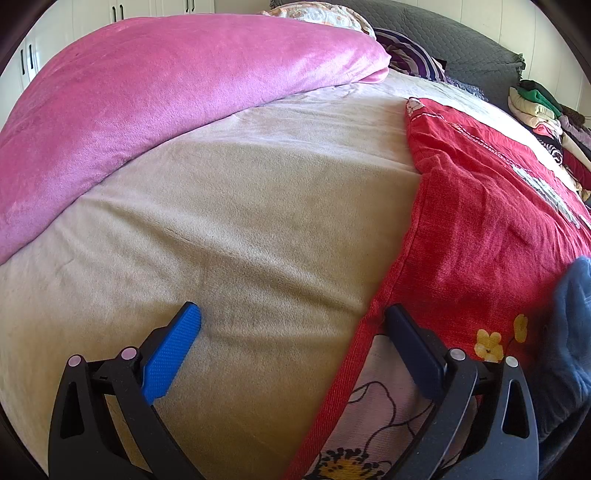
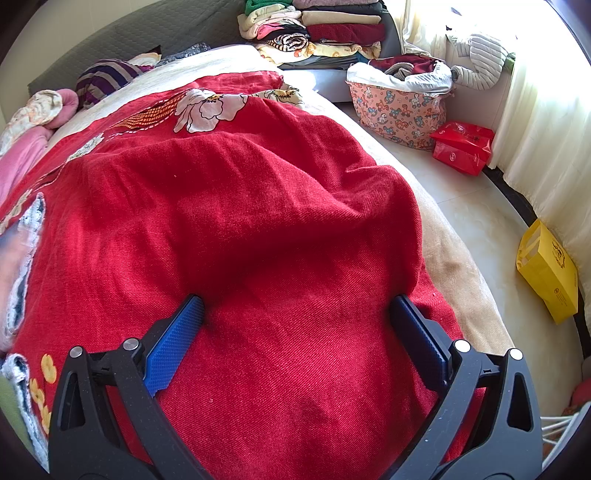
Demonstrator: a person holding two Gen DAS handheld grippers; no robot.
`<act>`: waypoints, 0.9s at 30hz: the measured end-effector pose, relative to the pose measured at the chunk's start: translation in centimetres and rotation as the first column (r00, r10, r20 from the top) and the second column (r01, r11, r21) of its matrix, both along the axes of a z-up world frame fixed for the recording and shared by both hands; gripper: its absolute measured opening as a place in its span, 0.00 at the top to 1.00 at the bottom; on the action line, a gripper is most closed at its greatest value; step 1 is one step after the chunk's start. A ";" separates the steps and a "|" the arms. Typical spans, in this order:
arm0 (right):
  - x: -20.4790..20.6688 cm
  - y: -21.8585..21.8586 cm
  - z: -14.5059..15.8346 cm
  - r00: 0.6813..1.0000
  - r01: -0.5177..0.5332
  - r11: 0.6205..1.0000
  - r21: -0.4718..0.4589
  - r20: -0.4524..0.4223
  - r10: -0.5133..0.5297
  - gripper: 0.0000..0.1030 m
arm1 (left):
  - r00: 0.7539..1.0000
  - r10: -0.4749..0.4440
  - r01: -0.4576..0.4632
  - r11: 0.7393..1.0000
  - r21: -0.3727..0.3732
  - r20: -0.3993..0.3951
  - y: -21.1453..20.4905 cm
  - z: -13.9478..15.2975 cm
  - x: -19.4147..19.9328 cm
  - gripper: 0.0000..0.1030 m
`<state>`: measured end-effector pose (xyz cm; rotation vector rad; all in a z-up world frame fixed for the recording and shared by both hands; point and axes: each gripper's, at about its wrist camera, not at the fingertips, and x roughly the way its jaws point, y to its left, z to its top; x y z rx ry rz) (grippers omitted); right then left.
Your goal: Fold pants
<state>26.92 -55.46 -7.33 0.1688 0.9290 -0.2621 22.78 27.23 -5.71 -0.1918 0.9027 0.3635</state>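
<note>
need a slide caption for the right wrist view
Open right gripper over the red blanket on the bed, folded clothes behind.

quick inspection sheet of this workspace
surface: bed with a beige cover
job's things: pants not identifiable; red floral cloth spread on the bed, dark blue fabric at its edge
clutter: pink blanket, folded clothes pile
grippers: left claw open above the cover and cloth edge; right claw open over the red cloth
cables: nothing seen
surroundings: patterned laundry bag, red bag, yellow bag, curtains
</note>
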 end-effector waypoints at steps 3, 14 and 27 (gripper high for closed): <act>0.0 0.2 0.1 1.000 0.000 1.000 -0.003 -0.002 0.000 0.08 | 1.000 0.000 0.000 1.000 0.005 -0.003 -0.4 -0.2 -0.2 0.04; 0.2 0.1 0.0 1.000 0.000 1.000 0.003 0.002 0.000 0.08 | 1.000 0.000 0.000 1.000 -0.005 0.001 -0.1 -0.2 -0.1 0.04; 0.1 0.1 0.0 1.000 0.000 1.000 0.001 0.001 0.000 0.08 | 1.000 0.001 -0.001 1.000 -0.009 0.007 -0.1 -0.3 -0.3 0.04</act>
